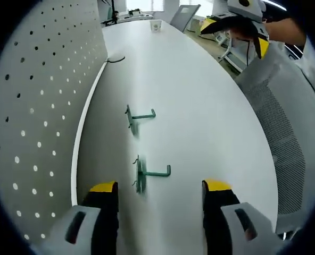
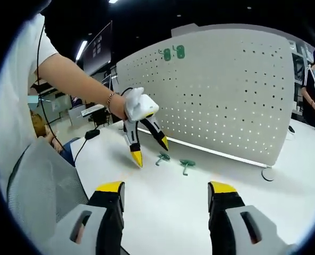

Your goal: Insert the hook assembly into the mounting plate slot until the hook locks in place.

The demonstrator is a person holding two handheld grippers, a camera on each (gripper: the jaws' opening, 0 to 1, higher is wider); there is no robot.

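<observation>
White tabletop (image 1: 210,117) with a holey board (image 1: 35,106) standing along its edge.
Two green hooks (image 1: 147,172) (image 1: 139,117) lie near the board, ready to go in. Left tongs (image 1: 160,194) hang wide open above the near hook; right tongs (image 2: 165,194) wait open, holding nothing.

Smooth, matt white tabletop surface (image 1: 200,106) with a faint sheen. Upright white pegboard panel (image 2: 226,90), matt, evenly perforated, of painted-metal look. Two green hooks (image 1: 147,174) (image 1: 139,117), smooth and coated, slightly glossy. Grey mesh chair back (image 1: 288,138), woven cloth, rough-textured. Left gripper (image 1: 160,188) and right gripper (image 2: 165,191): pale grey moulded plastic bodies, black jaws with smooth yellow tips.
</observation>
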